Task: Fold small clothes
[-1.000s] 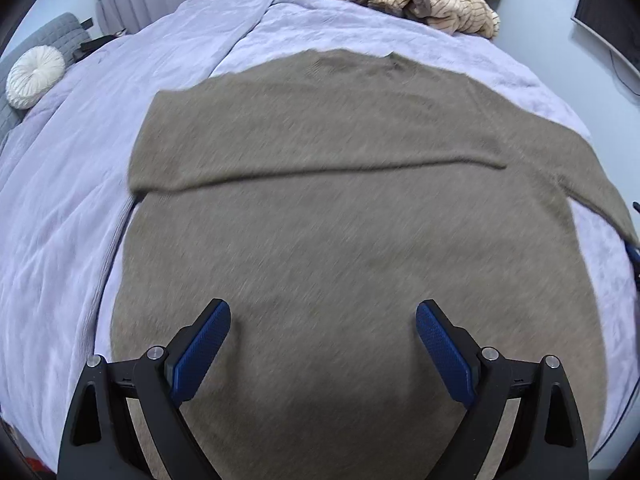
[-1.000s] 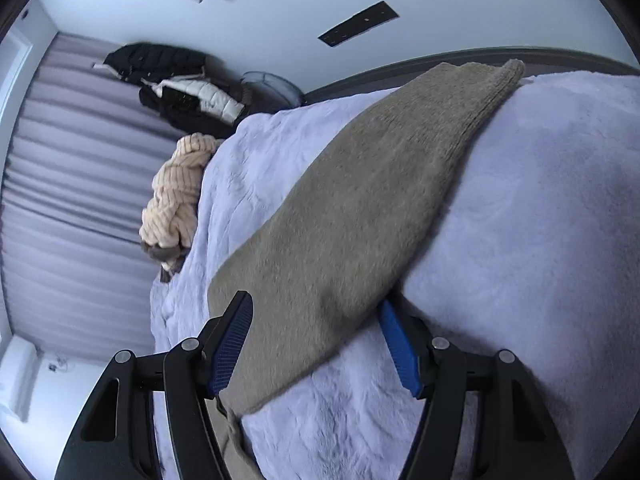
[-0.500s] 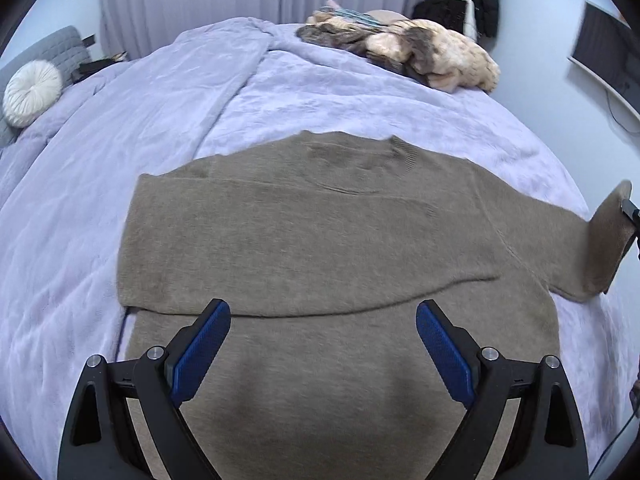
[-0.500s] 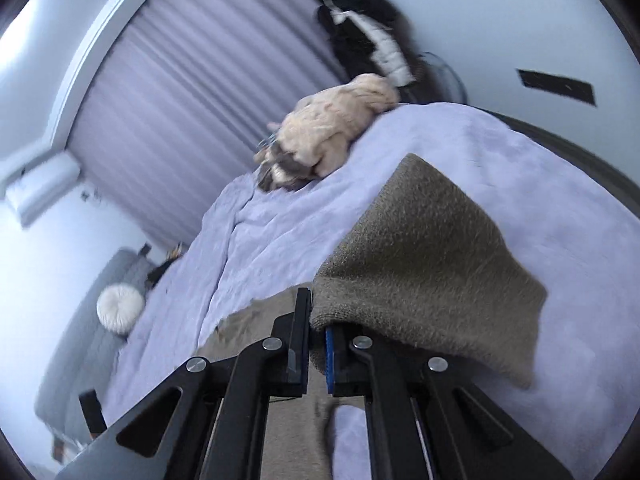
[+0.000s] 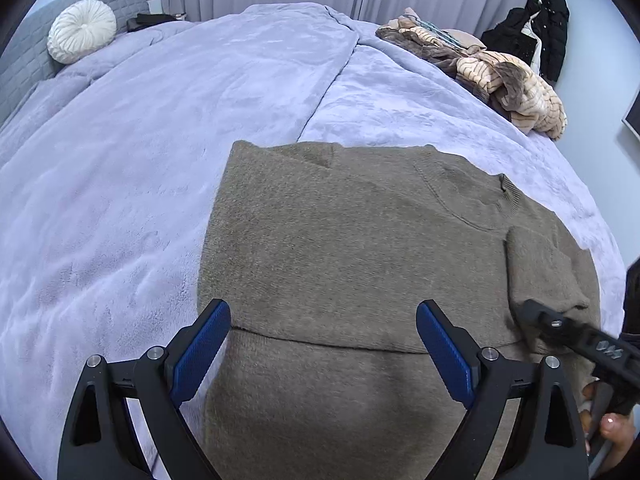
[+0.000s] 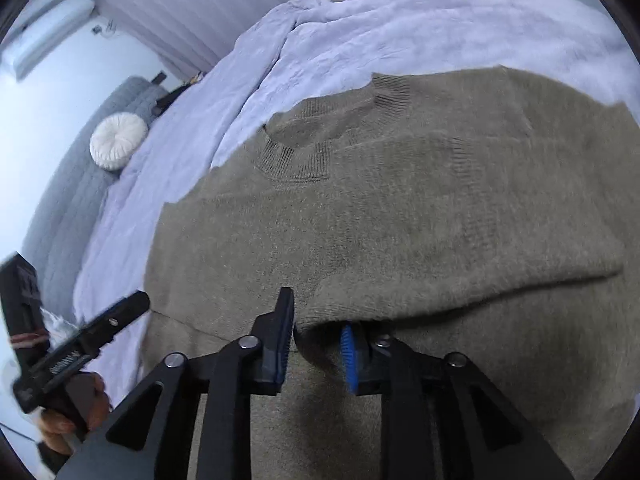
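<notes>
An olive-brown knit sweater lies flat on the lavender bed cover, both sleeves folded across its chest. My left gripper is open and empty, hovering over the sweater's lower half. My right gripper is partly open, with the folded right sleeve's cuff lying loosely between its blue pads, just above the sweater body. In the left wrist view the right gripper shows at the sleeve cuff. The ribbed collar lies at the far edge.
A heap of beige and brown clothes lies at the bed's far right. A white round cushion rests on a grey sofa. Dark coats hang by the curtains.
My right gripper carried the right sleeve across and laid it on the chest, then opened its jaws. My left gripper pulled back and swung left, staying open.
</notes>
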`<state>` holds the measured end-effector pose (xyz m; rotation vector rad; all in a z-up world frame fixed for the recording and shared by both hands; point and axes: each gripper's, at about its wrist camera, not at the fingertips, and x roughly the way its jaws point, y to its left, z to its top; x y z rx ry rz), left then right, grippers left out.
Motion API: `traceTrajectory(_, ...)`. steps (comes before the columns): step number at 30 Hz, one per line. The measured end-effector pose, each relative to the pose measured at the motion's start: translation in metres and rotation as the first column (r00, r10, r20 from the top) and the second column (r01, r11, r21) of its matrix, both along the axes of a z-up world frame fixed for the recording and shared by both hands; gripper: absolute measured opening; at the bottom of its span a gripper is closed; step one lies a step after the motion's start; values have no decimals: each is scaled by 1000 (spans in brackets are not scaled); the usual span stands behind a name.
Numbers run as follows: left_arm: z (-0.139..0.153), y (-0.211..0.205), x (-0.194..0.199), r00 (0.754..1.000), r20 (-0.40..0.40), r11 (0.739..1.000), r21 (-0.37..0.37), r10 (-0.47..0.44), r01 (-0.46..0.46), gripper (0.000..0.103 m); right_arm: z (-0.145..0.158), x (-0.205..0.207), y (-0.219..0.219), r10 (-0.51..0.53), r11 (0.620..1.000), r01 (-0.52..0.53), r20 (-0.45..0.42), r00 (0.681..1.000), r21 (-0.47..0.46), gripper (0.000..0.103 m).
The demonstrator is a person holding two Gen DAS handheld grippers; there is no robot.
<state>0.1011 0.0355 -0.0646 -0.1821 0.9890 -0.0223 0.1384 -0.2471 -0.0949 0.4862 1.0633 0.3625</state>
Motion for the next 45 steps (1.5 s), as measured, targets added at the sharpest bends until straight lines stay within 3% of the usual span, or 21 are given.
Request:
traceTrajectory(2,-5,5,7,1000,-3,999,-39,3,-3,95,3,-8,-19,-93,993,93,1,996,68,48)
traceTrajectory(5,-9,11,14,1000,2,987,-159,-20,20,95,1,-1,-50,-254,950,258,-46,966,175,48)
traceTrajectory(7,-9,14,16,999,24,972,-232,-46,50,95,-7,2,-63,-333,905,346,-92,938,248,23)
traceTrajectory(8,-9,15,17,997,38,961,-266,-62,70,95,-6,6,-61,-337,911,347,-85,938,222,9)
traceTrajectory(10,-11,20,22,992,57,923,-365,-109,122,95,6,16,-40,-262,955,262,-16,965,139,8)
traceTrajectory(12,-17,25,29,989,48,876,-460,-137,144,95,24,22,2,-102,995,100,85,991,25,8)
traceTrajectory(14,-23,30,35,990,26,840,-526,-136,130,95,35,22,37,57,997,-49,130,990,-59,8)
traceTrajectory(17,-29,33,36,990,21,810,-572,-141,128,95,29,16,84,220,968,-203,108,969,-150,13)
traceTrajectory(19,-33,30,37,988,5,806,-578,-156,130,95,15,13,94,248,959,-238,52,967,-153,17)
traceTrajectory(21,-37,25,38,986,-13,812,-569,-166,129,95,3,10,90,243,965,-242,-7,970,-101,42)
traceTrajectory(24,-36,18,39,984,-15,828,-543,-177,141,95,6,-3,70,205,978,-205,-4,979,-47,49)
traceTrajectory(27,-33,8,42,981,-28,849,-506,-193,153,95,12,-23,36,141,990,-141,-11,990,-2,52)
traceTrajectory(31,-31,-6,39,968,-43,864,-462,-247,200,95,8,-56,-28,-21,996,26,-53,998,88,53)
traceTrajectory(33,-29,-17,36,957,-49,869,-434,-287,239,95,2,-75,-64,-129,982,139,-85,988,126,54)
traceTrajectory(36,-30,-32,38,954,-77,905,-346,-291,248,93,-5,-92,-108,-258,946,274,-111,960,172,54)
traceTrajectory(39,-31,-30,44,970,-96,934,-308,-222,183,54,-14,-95,-140,-378,862,406,-149,914,302,54)
traceTrajectory(40,-32,-26,46,975,-101,939,-305,-196,157,29,-18,-95,-148,-422,823,452,-161,892,344,54)
traceTrajectory(41,-32,-18,47,978,-113,938,-320,-175,131,12,-23,-92,-153,-451,795,481,-170,876,371,51)
traceTrajectory(42,-33,-11,47,980,-115,930,-351,-163,113,11,-26,-89,-156,-468,776,497,-174,867,390,24)
traceTrajectory(43,-31,-3,44,984,-102,920,-380,-147,99,11,-27,-84,-156,-478,779,508,-175,861,369,5)
traceTrajectory(45,-25,8,37,990,-61,924,-370,-128,96,11,-19,-77,-153,-466,814,483,-133,875,323,6)
